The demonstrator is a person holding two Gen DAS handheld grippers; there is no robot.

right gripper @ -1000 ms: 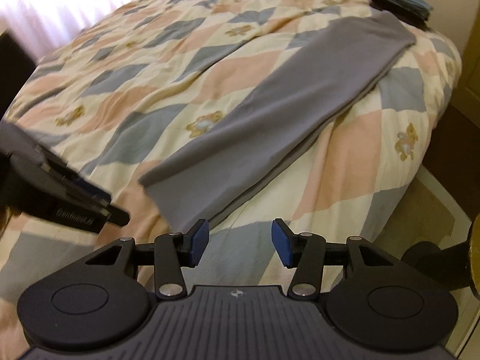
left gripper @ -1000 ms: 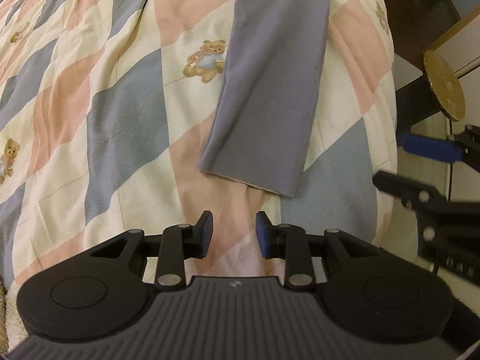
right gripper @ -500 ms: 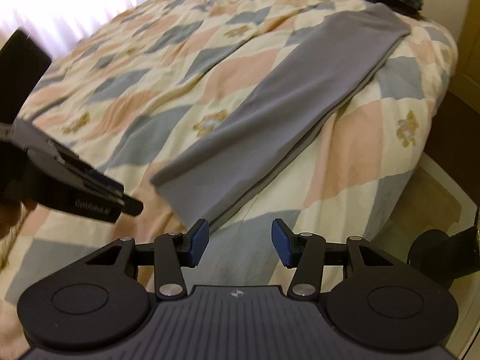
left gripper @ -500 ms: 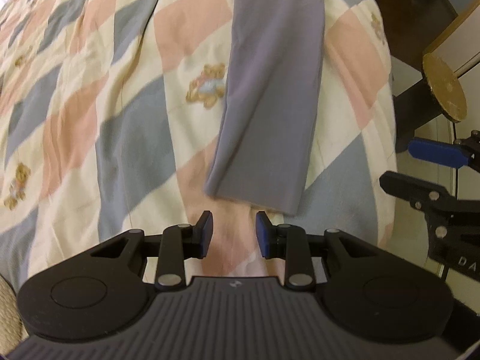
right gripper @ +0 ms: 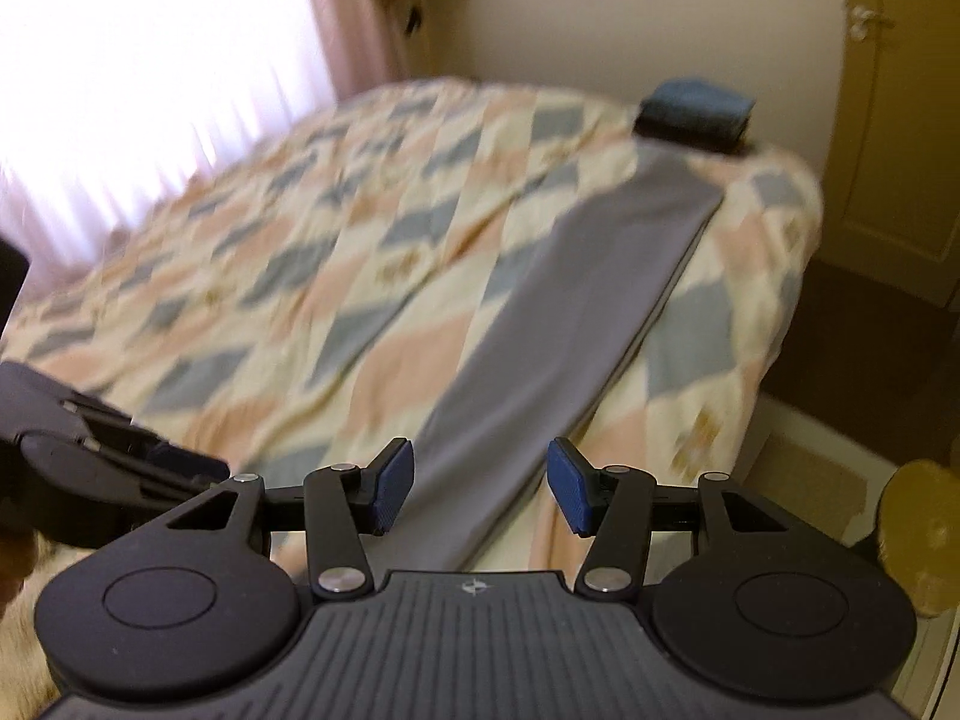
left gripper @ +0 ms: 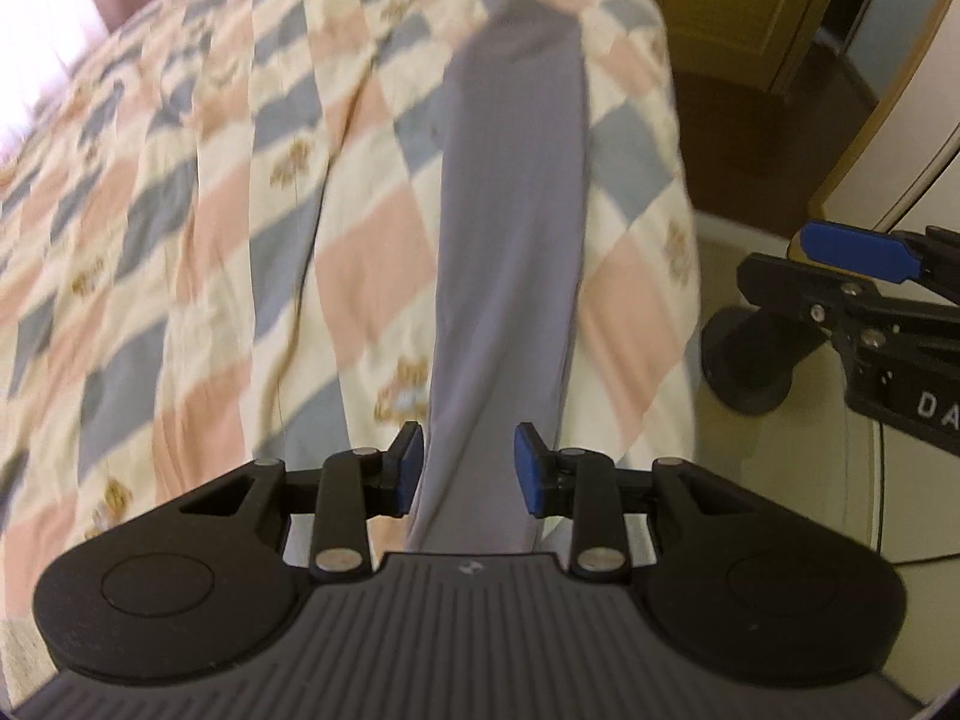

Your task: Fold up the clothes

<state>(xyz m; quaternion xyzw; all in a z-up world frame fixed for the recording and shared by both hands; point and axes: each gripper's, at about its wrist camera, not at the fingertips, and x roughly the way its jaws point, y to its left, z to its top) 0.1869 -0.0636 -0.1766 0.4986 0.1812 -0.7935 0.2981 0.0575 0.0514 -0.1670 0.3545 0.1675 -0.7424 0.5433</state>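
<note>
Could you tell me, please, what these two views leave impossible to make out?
- Near end of the grey garment: in both wrist views the gripper body covers it, so whether either gripper grips it is unknown.
- Quilt print: motion blur smears the small motifs in both views.
- Folded blue stack: cut by the top edge in the left view, blurred in the right; its items cannot be told.
- Right gripper: cut off by the left view's right edge.
</note>
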